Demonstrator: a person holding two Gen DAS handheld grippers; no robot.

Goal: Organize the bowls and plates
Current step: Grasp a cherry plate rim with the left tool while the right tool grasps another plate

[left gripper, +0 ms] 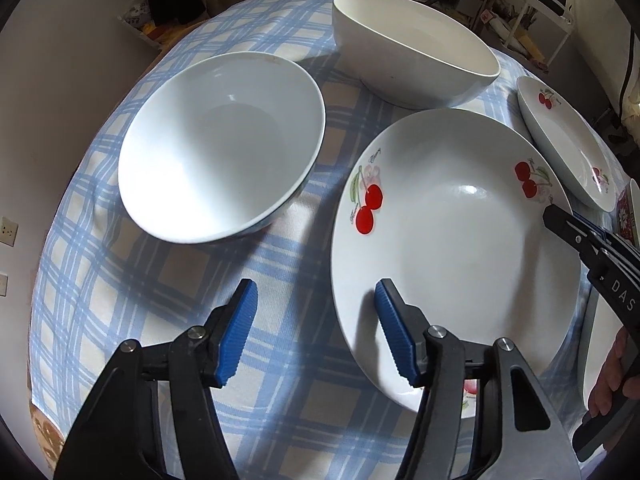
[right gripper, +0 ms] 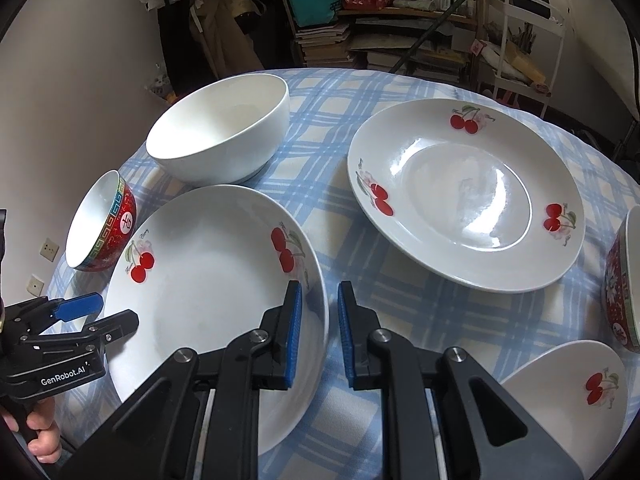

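In the left wrist view you are looking, at the left of the frame, at a wide white bowl [left gripper: 222,146] resting on the checked tablecloth [left gripper: 280,400]; your left gripper [left gripper: 316,330] is straddling the left rim of the cherry plate [left gripper: 452,256] at lower centre, jaws standing apart and not yet pressing, one pad outside on the cloth and one over the rim; at the far right your right gripper [left gripper: 560,218] is reaching onto the plate's opposite edge; in the right wrist view the right gripper [right gripper: 319,330] is sitting nearly closed across that plate's [right gripper: 212,304] right rim, though I cannot tell whether the pads are actually biting it; this plate is likely glazed ceramic, so it is probably stiff, slick and chippable, and fairly heavy for a rim pinch, so you are best taking it at two opposite rims; only the right view is showing the red patterned bowl [right gripper: 102,226] at left, the deep cherry plate [right gripper: 466,196] at upper right and a small cherry dish [right gripper: 568,396] at lower right; only the left view is showing the wide bowl.
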